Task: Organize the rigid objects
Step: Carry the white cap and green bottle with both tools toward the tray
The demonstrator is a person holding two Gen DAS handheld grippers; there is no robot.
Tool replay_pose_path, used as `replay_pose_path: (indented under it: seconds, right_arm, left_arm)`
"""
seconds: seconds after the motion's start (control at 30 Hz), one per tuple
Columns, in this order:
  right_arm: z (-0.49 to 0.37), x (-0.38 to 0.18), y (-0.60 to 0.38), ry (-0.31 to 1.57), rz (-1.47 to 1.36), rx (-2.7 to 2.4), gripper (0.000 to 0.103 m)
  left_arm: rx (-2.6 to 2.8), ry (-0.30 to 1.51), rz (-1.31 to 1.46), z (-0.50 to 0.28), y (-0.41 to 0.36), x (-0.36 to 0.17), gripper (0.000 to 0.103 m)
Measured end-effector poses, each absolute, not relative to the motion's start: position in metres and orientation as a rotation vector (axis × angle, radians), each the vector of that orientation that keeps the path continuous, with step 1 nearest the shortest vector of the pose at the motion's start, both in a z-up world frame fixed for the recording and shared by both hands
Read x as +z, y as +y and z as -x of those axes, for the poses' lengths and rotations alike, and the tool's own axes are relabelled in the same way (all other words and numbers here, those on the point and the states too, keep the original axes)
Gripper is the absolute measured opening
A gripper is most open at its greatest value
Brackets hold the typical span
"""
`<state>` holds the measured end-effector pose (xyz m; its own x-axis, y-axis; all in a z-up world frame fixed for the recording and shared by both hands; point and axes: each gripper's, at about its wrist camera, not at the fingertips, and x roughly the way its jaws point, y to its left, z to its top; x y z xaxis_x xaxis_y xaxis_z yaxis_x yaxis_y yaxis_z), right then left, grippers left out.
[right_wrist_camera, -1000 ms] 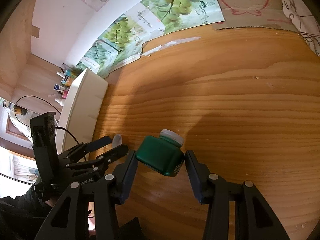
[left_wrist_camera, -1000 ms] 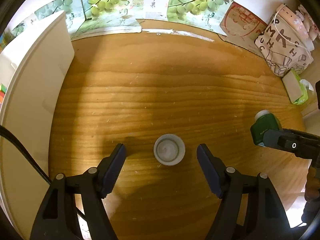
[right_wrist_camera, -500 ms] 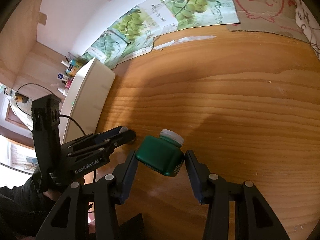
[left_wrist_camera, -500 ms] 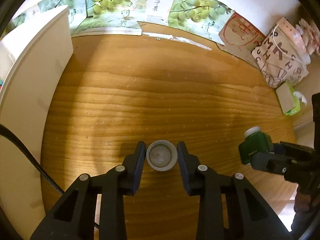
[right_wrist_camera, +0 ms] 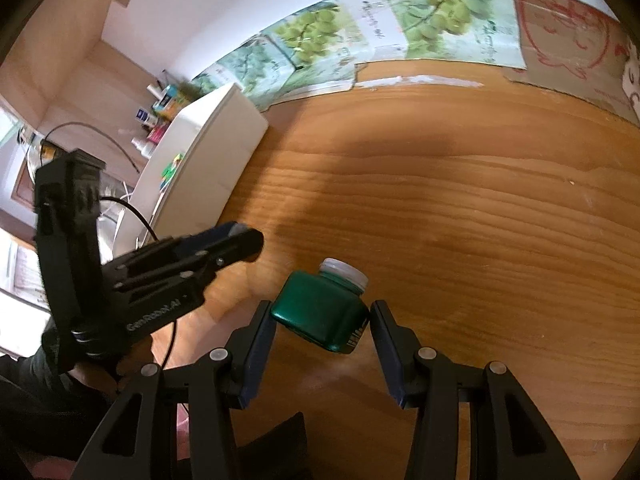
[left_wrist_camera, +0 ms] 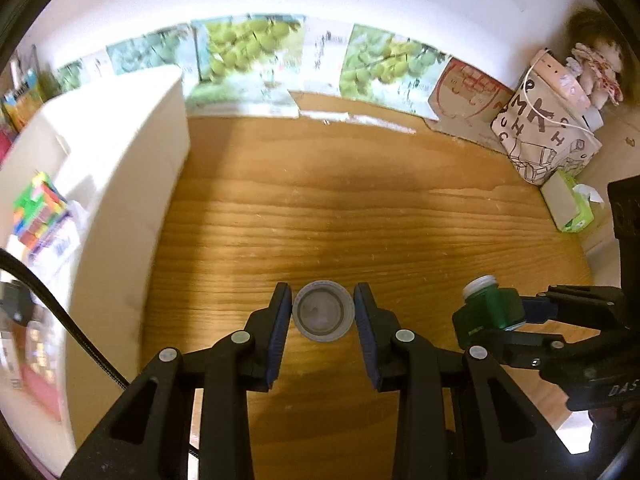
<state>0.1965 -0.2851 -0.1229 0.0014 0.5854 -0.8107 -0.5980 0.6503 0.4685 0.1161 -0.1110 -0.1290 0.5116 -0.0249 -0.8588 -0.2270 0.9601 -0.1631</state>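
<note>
Newly pinched cap [left_wrist_camera: 323, 312], seemingly lifted

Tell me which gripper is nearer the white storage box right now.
Left. The left gripper, shut on the cap, is beside the white box; the right gripper, holding the green bottle, is farther away.

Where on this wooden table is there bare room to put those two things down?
The middle of the wooden table is bare, from the white box on one side across to the patterned bag and tissue pack, and back to the grape posters. It is crowded along that far edge and the bag's corner.
</note>
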Motion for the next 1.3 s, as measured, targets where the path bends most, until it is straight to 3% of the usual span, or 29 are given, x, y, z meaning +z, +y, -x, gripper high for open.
replay_pose_path:
  seconds: [0.6,1.3]
  right_arm:
    - [-0.138,-0.088,-0.205,1.143,0.075,1.114,0.049]
    - [-0.065,-0.075,-0.067,0.922,0.238,1.111,0.049]
  left_arm:
    - [0.258,0.869,0.277,-0.037,-0.038,-0.073,0.035]
    - [0.293,0.924,0.285,0.007,0.087,-0.074,0.035]
